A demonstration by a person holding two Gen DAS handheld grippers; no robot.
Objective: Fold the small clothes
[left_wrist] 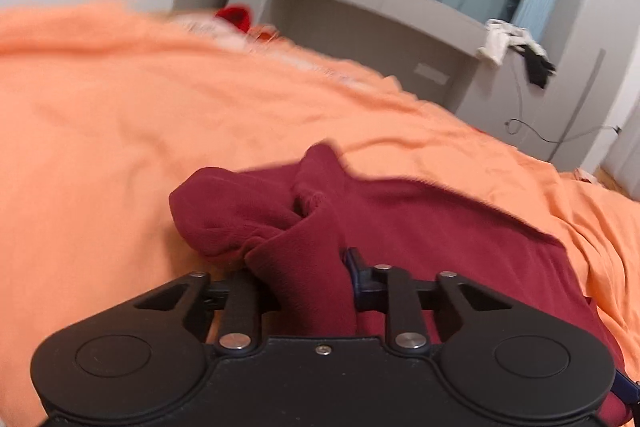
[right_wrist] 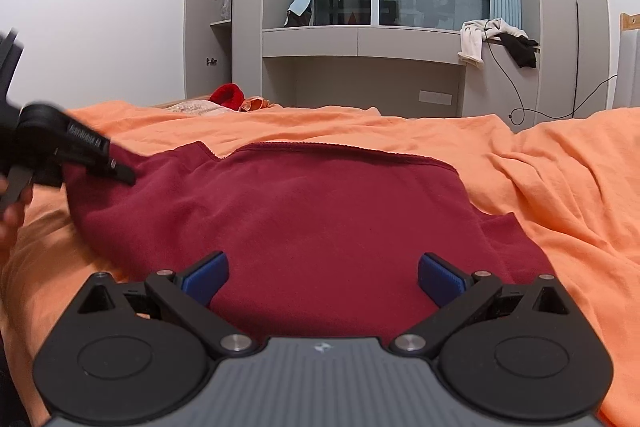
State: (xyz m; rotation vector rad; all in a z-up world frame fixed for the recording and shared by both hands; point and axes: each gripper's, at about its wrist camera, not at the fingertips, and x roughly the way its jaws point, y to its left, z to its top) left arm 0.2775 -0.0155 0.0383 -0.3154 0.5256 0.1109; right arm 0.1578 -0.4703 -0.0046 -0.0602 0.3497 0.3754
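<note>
Firstly, left wrist view
Left gripper: jaws drawn in on a bunched fold of the dark red garment; cloth fills the gap between the fingers, and only the blue pad of the right-hand finger shows.
Garment by the fingers: a gathered wad rises between them and bulges out ahead and to the left, with a small rolled opening at its top.
Garment's look: dark red, fleecy, crumpled near the grip, flatter toward the right.
Garment's place: on the orange bed cover.

Right wrist view
Right gripper: jaws wide apart, nothing between the blue pads.
Garment by the fingers: the red cloth lies spread beneath and ahead of both fingers; whether the pads touch it cannot be told.
Garment's look: mostly flat, a ribbed hem along the far edge, its left corner lifted.
Left gripper from here: at the left edge, pinching that raised corner.
Garment's place: on the orange cover.
</note>
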